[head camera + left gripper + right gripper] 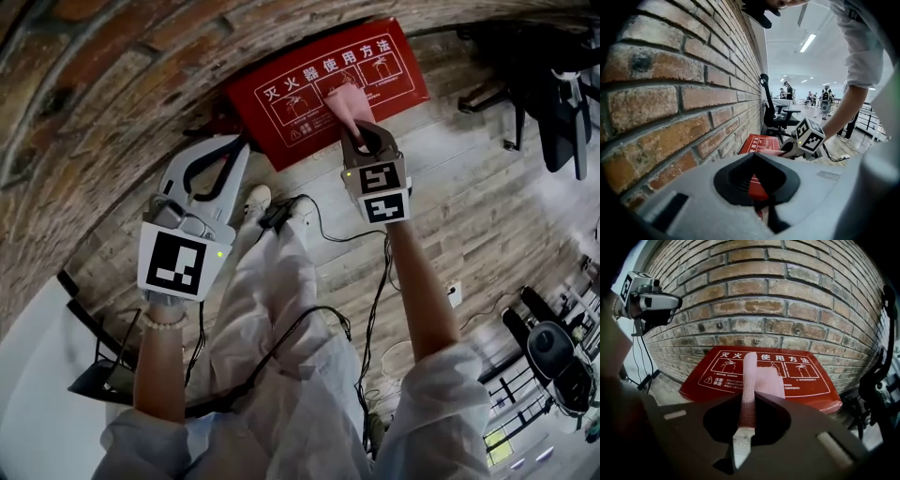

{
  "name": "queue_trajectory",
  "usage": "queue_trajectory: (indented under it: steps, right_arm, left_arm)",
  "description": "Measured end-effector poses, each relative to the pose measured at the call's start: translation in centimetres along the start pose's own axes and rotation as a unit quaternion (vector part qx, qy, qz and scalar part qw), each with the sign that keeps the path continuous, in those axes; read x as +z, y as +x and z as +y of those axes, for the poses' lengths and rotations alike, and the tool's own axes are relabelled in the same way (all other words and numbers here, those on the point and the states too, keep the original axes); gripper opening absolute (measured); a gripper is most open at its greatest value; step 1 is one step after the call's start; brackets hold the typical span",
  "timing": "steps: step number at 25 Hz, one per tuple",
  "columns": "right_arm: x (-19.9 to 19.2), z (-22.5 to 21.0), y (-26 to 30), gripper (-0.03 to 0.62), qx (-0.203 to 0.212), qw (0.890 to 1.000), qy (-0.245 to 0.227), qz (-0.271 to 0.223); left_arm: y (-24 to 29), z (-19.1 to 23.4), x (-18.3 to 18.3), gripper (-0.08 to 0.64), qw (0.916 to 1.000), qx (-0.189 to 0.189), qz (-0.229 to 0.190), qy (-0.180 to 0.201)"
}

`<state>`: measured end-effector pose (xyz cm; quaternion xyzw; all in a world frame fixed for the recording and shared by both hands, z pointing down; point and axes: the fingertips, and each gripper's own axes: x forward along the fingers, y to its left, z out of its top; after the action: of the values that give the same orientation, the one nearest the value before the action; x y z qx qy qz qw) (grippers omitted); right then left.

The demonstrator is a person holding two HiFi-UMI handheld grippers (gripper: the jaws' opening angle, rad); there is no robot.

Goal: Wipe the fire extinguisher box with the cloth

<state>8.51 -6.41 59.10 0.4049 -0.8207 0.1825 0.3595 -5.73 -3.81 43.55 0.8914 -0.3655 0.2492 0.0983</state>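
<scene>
Clamped right gripper (356, 131) on pink cloth (343, 101) over fire extinguisher box (281, 108) lid, inside its edges. Held left gripper (239, 145), jaws together and empty, just off box's left corner.

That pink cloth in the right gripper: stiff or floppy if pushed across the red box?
Probably floppy: the pink cloth folds into a narrow ridge where the right gripper pinches it. Likely light too, since it drapes toward the red box.
</scene>
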Motion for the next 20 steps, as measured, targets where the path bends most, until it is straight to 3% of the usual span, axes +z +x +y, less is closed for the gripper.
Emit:
queue_trajectory:
  steps: [11,20]
  right_arm:
    - [0.9,8.5,0.8,0.02,0.077,0.997,-0.023,-0.01]
    - [1.3,12.6,1.0,0.02,0.108,0.994,-0.022,-0.017]
  left_arm:
    - [-0.8,0.3,-0.6,-0.002,1.0,-0.002,-0.001,-0.001]
    - [-1.1,0.5,-0.9,-0.002,1.0,-0.002,-0.001,-0.005]
